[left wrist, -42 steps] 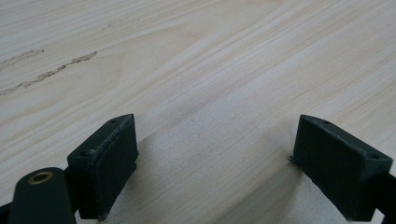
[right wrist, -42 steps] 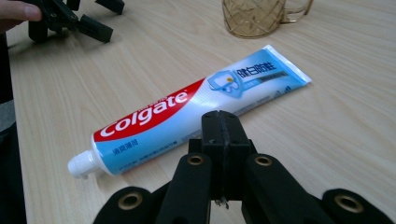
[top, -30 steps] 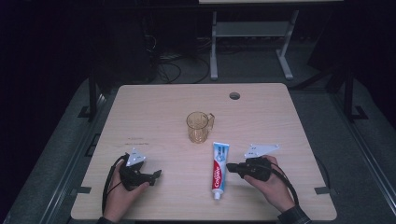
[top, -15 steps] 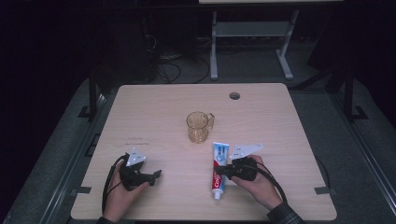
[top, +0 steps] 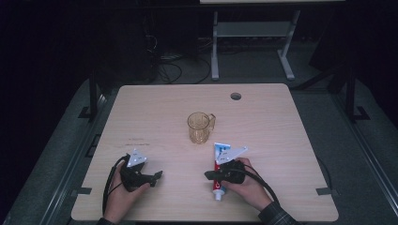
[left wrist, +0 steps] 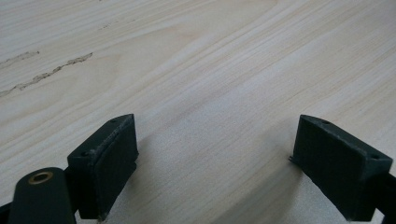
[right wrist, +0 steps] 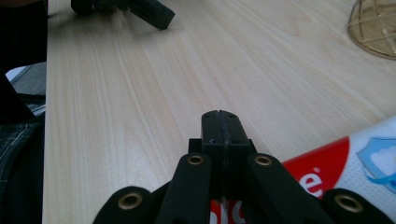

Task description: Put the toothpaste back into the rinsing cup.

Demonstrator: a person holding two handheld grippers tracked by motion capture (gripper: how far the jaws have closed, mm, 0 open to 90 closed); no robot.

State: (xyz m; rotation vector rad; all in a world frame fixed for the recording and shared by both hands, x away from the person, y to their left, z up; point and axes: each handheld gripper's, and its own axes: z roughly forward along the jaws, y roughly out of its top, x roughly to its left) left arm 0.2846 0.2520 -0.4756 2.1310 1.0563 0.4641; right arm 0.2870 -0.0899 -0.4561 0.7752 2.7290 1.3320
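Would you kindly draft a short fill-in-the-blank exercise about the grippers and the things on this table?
1. The right gripper has its jaws ____.
2. The left gripper has its jaws ____, with bare table between them.
3. The right gripper hovers over the ____ tube, which lies flat.
4. Beyond the toothpaste tube stands an amber see-through ____ with a handle.

Missing words: shut; open; toothpaste; mug
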